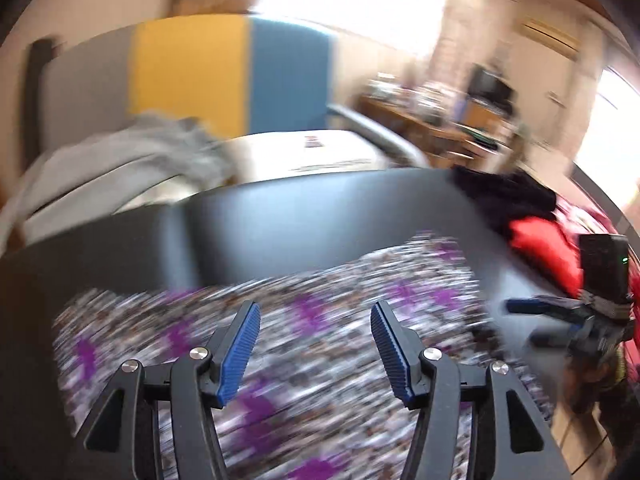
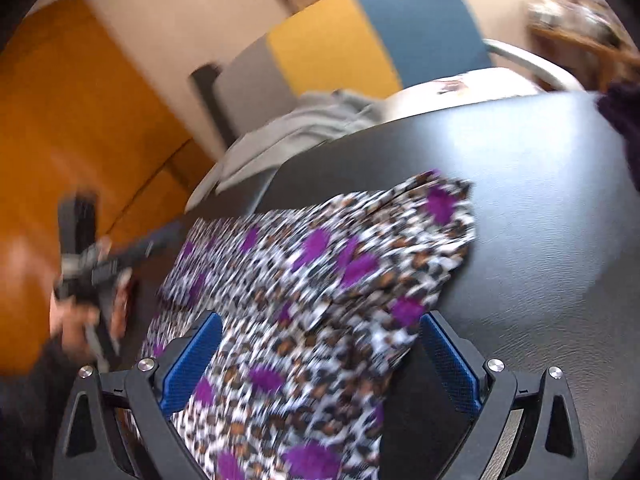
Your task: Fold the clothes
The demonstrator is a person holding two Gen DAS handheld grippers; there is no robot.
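a: your left gripper [image 1: 316,344] has its blue ribbed fingers spread apart with nothing between them, above the leopard-print garment with purple spots [image 1: 280,344]. close there and i think you pinch only the top layer.

b: and the right one?

a: your right gripper [image 2: 320,364] is also spread wide. the cloth lies between its fingers, but i can't tell whether either pad touches it. the garment lies on the black leather-textured table [image 2: 540,220], one rumpled end toward the far side.

b: what's the risk?

a: both views are smeared, so you seem to be moving fast. close on loose fabric at speed and you may bunch it rather than crease it. the red and black clothes pile [image 1: 532,224] sits near the table's right edge; a wide sweep could snag it.
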